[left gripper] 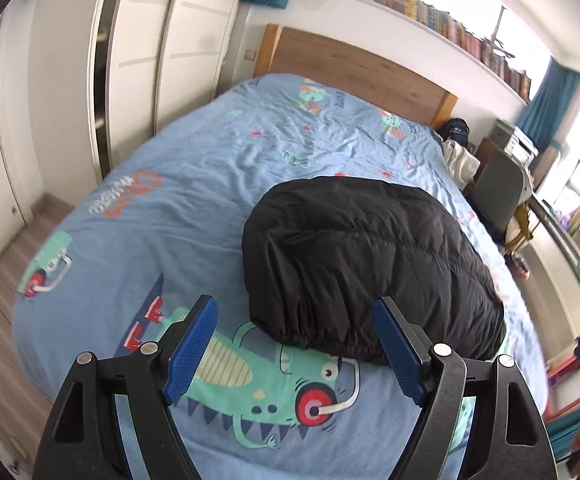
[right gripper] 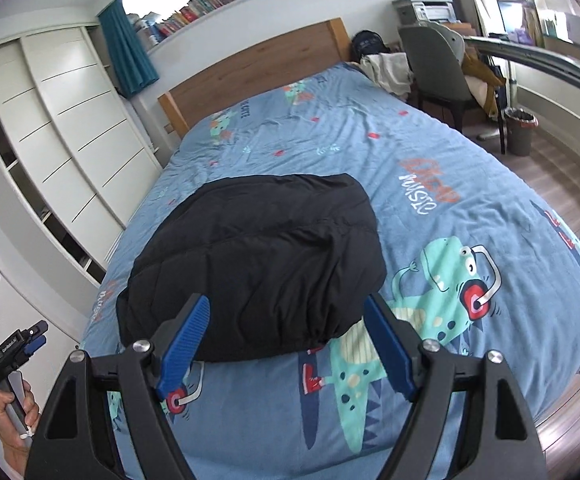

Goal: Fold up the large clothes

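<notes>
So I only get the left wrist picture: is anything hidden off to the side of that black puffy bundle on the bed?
Observer: Yes, the right view shows a hand gripping the left tongs beside the bed.
Operator: Are the right tongs holding the folded black quilted jacket?
Observer: No, the right tongs stand open, off the fabric.
Operator: Anything on the floor by the chair?
Observer: A grey waste bin stands there.

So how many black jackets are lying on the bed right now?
1. The folded black jacket lies on the blue dinosaur bedspread, near the foot of the bed, just beyond both open grippers. Other clothes sit heaped by the headboard; something may be hidden there.
</notes>
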Motion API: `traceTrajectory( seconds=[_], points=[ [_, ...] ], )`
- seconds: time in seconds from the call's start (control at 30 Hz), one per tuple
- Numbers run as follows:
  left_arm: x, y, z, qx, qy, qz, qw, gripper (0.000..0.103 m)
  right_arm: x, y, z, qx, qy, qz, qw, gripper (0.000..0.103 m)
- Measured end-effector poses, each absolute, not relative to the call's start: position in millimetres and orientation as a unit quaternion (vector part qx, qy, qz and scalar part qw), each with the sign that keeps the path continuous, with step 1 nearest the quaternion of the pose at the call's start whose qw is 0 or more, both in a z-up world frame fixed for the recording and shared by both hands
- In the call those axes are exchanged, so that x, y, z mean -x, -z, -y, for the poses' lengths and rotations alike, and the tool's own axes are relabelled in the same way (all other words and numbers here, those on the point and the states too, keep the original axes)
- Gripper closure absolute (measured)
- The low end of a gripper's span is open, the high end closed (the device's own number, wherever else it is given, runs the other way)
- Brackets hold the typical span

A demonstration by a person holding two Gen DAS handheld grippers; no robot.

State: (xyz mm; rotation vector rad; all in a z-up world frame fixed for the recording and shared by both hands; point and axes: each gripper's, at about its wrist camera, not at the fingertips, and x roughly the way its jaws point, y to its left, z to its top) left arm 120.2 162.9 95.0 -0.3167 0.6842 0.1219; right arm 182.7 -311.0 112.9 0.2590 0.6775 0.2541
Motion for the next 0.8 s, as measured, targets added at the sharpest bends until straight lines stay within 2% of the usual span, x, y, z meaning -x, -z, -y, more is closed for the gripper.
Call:
traceTrajectory(
  seconds=[0.3, 0.53, 0.8],
  points=[
    [-82.3, -101.0, -116.6, 0.102, -0.07, -0.313, 0.942, 0.016, -124.3, -117.1, 256.7, -0.052, -0.097, -0.317, 0.942, 0.024],
    [-77.7, -98.2, -90.4, 0.082, -0.066, -0.316, 0.943, 0.015, -92.0, -123.6, 229.1, -0.011, -0.093, -0.296, 0.951, 0.024],
    [-69.3, -115.9, -70.9, 0.048, -0.088, -0.28, 0.955, 0.002, -77.8, -127.4, 217.9, 0.016, -0.091, -0.279, 0.956, 0.024]
  ],
)
